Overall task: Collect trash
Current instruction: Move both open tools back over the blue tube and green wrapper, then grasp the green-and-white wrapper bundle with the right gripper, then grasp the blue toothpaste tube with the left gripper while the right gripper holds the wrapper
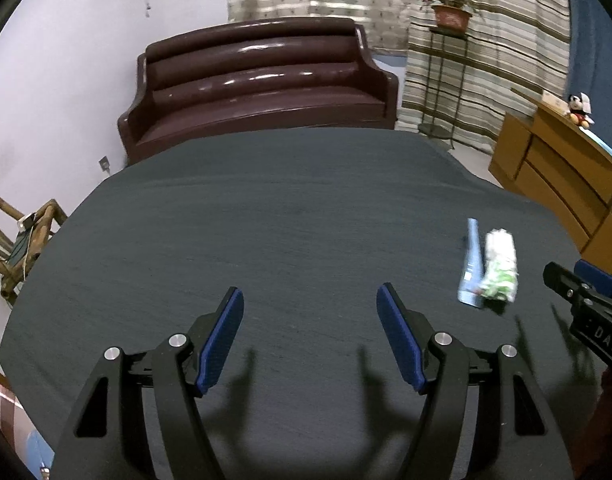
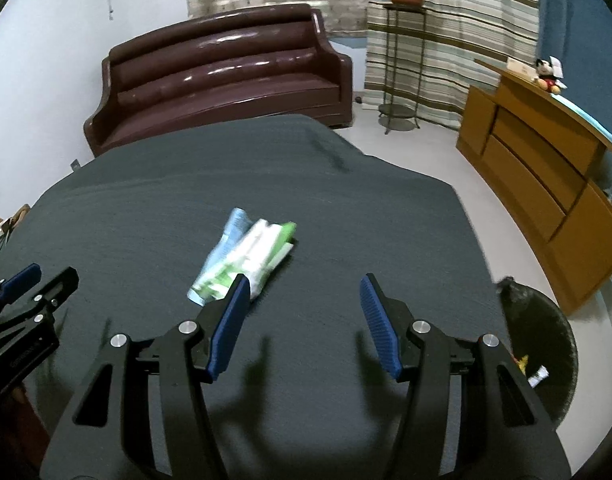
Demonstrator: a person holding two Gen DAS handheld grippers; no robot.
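Two pieces of litter near the right side of the dark table (image 2: pixel 346 208), lying side by side and touching: a green-and-white wrapper (image 2: pixel 245 262) and, tucked against its far-left edge, a pale blue wrapper (image 2: pixel 229 232). Down to the right of the table, on the floor, a black bin (image 2: pixel 546 344) with a few scraps already inside, probably where both belong.

Judged on looks alone: the green-and-white wrapper crumpled and puffy, likely close to weightless, soft, easy to crush, probably slick plastic film. Best taken across its middle, where the bunched folds give the pads something to bite. The blue wrapper flatter and thinner, lying close to the cloth, so likely harder to lift cleanly; better pinched at a raised edge, or taken together with its neighbour. Nothing breakable here, though a light piece could slide or flutter off under a careless nudge.

Right gripper (image 2: pixel 303 296) released and empty, jaws apart, left finger just beside the green-and-white wrapper's near end. Left gripper (image 1: pixel 310 304) likewise released, holding nothing, above bare table, well apart from the litter.
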